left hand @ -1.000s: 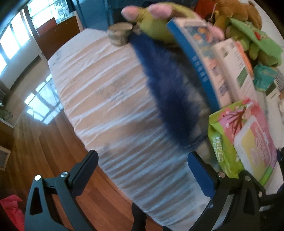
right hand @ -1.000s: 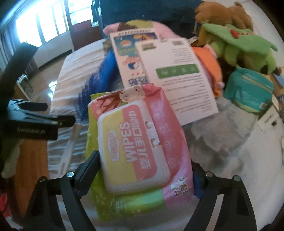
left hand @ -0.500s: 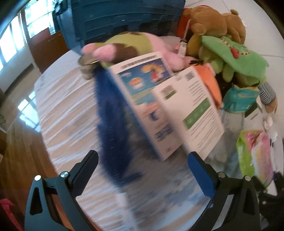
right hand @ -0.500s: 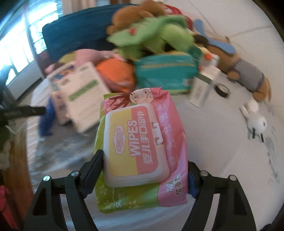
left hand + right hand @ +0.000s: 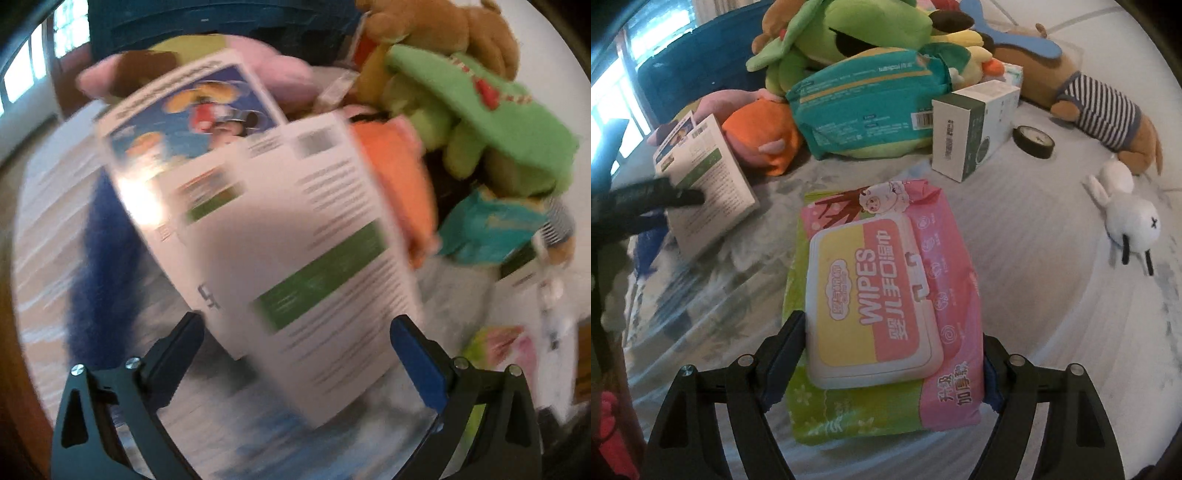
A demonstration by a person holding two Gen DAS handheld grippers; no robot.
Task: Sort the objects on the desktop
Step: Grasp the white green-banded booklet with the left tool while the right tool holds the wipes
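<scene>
right gripper (image 5: 886, 354) is clamped on the wipes pack (image 5: 886, 295), one pad on each long side near its near end, most of the pack sticking out past the jaws. we carry it above the table (image 5: 1052, 258), roughly mid-table, right of the booklets (image 5: 709, 184).

left gripper (image 5: 295, 354) is wide open with nothing in it; its jaws have just closed in slightly. the white booklet (image 5: 306, 236) sits between the jaws in view, pads not on it. the cartoon-cover booklet (image 5: 184, 122) lies under it, a blue fuzzy thing (image 5: 99, 258) to the left. left view is motion-blurred, so we can't tell contact height.

risks:
- pack is soft and held by one end, so it could sag or slip out if we swing it fast.
- booklets overlap, so a pinch on the top one could drag or fan the lower one, or catch just a cover.
- the toy pile (image 5: 849, 33), the teal pack (image 5: 871, 99) and the box (image 5: 971, 125) crowd the far side; a low pass could knock them.
- the arms are close together, so they could clash.

readable: "wipes" on the pack lid, plus chinese characters we can't read reliably. barcode on the teal pack. booklet text is too blurred.
</scene>
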